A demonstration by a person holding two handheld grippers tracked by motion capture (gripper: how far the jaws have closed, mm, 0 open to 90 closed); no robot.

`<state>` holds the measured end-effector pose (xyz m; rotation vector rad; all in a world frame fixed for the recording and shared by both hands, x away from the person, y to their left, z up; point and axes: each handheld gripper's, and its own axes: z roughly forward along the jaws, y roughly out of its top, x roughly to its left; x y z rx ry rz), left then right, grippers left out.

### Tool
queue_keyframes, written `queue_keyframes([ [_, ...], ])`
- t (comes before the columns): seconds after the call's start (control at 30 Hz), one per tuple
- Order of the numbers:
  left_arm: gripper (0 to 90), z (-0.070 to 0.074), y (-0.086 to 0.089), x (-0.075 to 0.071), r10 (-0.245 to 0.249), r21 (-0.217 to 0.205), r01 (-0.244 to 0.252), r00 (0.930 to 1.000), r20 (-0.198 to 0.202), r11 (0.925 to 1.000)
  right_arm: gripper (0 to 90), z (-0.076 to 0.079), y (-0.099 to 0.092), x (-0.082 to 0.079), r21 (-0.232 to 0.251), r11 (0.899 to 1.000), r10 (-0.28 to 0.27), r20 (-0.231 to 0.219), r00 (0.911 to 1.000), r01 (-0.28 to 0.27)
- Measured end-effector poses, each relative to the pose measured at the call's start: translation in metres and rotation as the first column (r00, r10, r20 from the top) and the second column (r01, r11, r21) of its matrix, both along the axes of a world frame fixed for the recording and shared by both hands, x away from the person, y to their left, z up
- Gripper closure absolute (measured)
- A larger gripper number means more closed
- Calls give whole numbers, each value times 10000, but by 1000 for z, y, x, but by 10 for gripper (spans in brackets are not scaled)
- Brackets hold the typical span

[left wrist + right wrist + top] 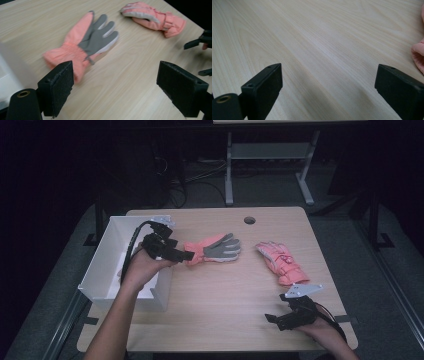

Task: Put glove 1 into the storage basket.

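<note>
- Dark floor and a metal table frame lie beyond our pale wooden table (215, 290), which has a round cable hole (249, 220) near its far edge.
- We take the near pink glove with the grey palm (212, 248) as our landmark; it lies flat, palm up, at the table's middle.
- Our left gripper (186, 255) sits at this glove's cuff, jaws spread wide and holding nothing; in the left gripper view the cuff (62, 56) lies just ahead of the left jaw.
- To grasp well, we judge we should bring both jaws astride the gathered cuff, low to the wood, then close firmly on the thick fabric.
- A white open cardboard box (107, 265) stands just left of the glove, likely its destination.
- A second pink glove with strap (281, 262) lies to the right, well apart.
- Our right gripper (272, 319) rests toward the near edge, jaws parted, empty.
- Nothing blocks the way from glove to box but the box's tall wall.
</note>
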<state>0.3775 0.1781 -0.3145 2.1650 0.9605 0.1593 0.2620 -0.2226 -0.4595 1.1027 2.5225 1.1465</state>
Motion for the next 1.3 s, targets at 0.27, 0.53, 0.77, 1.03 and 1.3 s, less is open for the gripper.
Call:
queue_keyframes([
  [0.27, 139, -14, -33, -18, -511, -29, 512, 9984, 261, 9987, 72, 0, 0, 0, -28, 10000, 32, 24, 10000, -32],
  [0.53, 139, -38, -53, -36, -1050, 349, 1038, 9938, 361, 9940, 72, -1, 1, 1, -66, 10000, 63, 37, 10000, -63],
  [0.77, 139, -55, -66, -48, -1511, 303, 1501, 9879, 339, 9882, 72, -2, 1, 1, -52, 10000, 76, -2, 10000, -76],
  [1.03, 240, -79, -71, -41, -1591, 297, 1582, 9868, 312, 9870, 72, -1, 1, 1, -59, 10000, 76, 30, 10000, -76],
  [1.3, 770, -92, -75, -27, -1422, 807, 1387, 9891, 394, 9870, 72, -2, 1, 1, -74, 9999, 88, 8, 10000, -88],
])
